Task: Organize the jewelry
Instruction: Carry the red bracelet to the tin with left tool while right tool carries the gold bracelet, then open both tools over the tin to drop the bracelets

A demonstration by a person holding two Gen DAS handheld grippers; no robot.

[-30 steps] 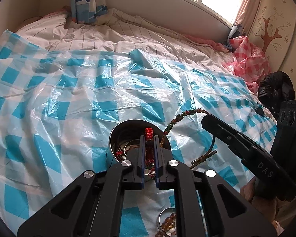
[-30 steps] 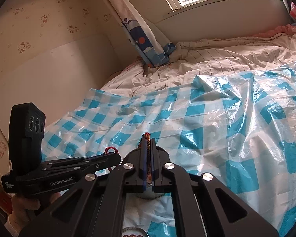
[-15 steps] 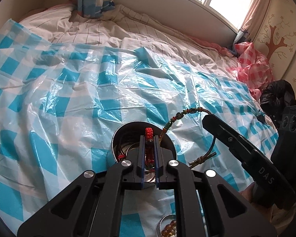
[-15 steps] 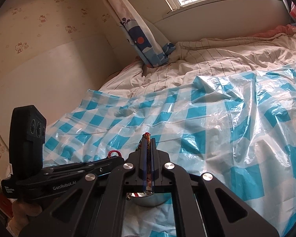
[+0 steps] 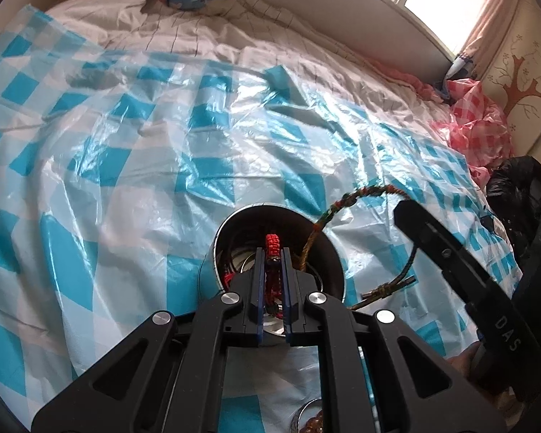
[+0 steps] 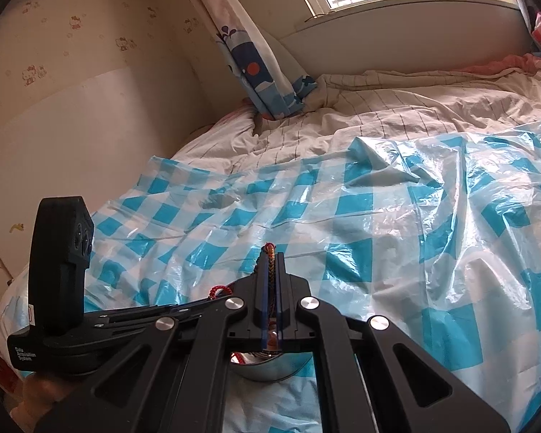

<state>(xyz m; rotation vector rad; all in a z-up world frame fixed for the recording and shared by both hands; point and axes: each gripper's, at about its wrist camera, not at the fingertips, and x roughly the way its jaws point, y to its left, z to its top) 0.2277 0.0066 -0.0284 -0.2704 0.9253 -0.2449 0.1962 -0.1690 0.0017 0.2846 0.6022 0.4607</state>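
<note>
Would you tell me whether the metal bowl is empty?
Not empty: the metal bowl holds rings and red cord beneath the left claw.

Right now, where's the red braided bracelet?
Left wrist view, centre: red braided bracelet is pinched in the left gripper, hanging over the open metal bowl, beside the multicolour cord bracelet.

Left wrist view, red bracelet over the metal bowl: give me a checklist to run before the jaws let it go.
1. Left gripper shut on the red bracelet: ok.
2. Bracelet above the metal bowl opening: ok.
3. Bracelet low enough to settle inside: cannot tell; its lower end is hidden behind the jaws.
4. Right gripper shut on the multicoloured braided cord: ok.
5. Cord clear of the red bracelet: cannot tell; it runs down into the bowl right beside it.
6. Bowl resting steadily on the checked plastic sheet: ok.
</note>
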